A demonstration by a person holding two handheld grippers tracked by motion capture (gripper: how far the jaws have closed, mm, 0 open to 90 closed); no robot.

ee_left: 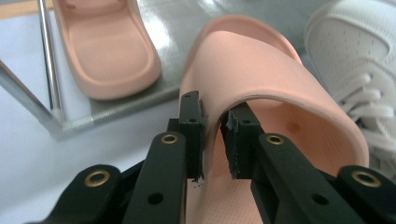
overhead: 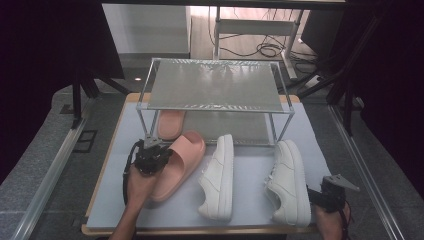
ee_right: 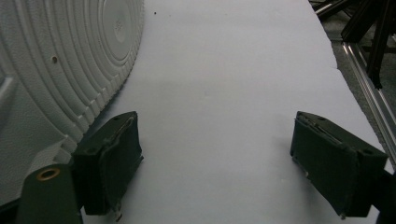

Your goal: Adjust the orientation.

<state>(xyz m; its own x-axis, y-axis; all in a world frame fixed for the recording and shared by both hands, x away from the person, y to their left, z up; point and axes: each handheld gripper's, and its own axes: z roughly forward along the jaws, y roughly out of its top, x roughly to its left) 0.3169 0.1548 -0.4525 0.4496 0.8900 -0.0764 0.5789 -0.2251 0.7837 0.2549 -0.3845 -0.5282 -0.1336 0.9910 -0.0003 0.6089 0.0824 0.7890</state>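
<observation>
while its mate waits on the metal rack's lower shelf (overhead: 250, 131), the left gripper (ee_left: 212, 135) pinches the pink foam slide's (overhead: 181, 162) strap edge.
grip suits lifting it rackward; the right gripper (ee_right: 215, 158) rests spread beside the white sneaker (overhead: 289, 181).

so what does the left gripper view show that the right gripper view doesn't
Left gripper view: the left tongs shut on the upper strap of a pink slide, a second pink slide on the rack's lower shelf, and a laced white sneaker. Right gripper view: the right tongs open with nothing between them, beside a white sneaker sole. Both: the white tabletop.
</observation>
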